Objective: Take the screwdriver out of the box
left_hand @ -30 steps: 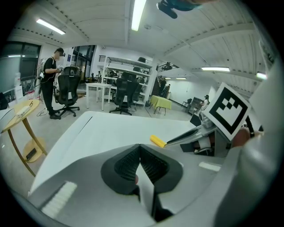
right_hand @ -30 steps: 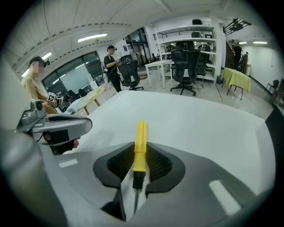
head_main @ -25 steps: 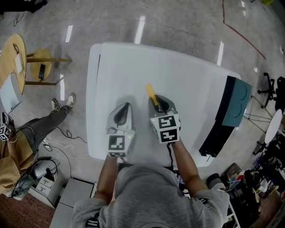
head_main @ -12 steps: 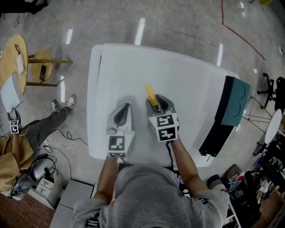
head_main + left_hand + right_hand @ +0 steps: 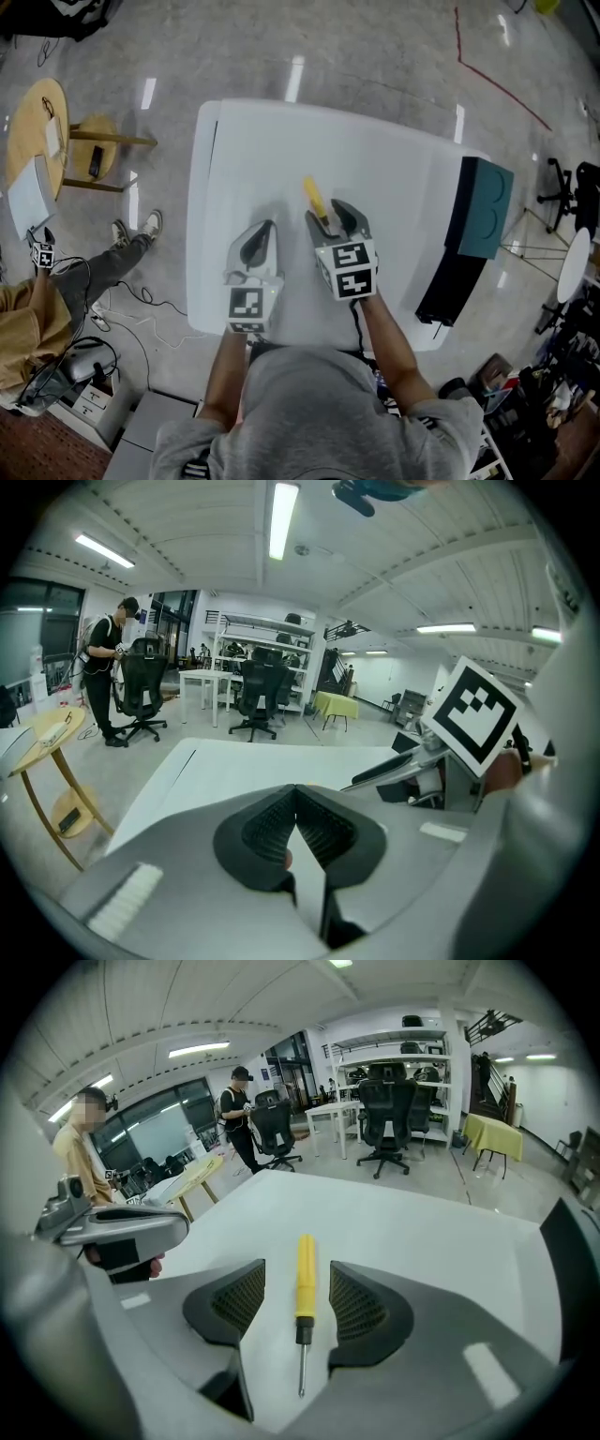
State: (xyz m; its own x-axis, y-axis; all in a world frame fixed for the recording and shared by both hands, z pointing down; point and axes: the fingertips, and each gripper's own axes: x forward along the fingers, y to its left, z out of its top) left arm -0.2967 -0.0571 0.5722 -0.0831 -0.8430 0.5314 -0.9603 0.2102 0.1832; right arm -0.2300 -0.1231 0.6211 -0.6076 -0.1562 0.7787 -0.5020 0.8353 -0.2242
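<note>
Head view | left gripper [image 5: 260,234] jaws together, tilted down | right gripper [image 5: 326,213] jaws just opened, astride screwdriver [image 5: 315,198], not touching

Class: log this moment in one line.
right gripper: just opened | yellow-handled screwdriver: on white table between its jaws | left gripper: shut

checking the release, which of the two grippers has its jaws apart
The right gripper: its jaws have just opened and stand apart, the yellow screwdriver lying on the table between them. The left gripper has its jaws together, empty.
</note>
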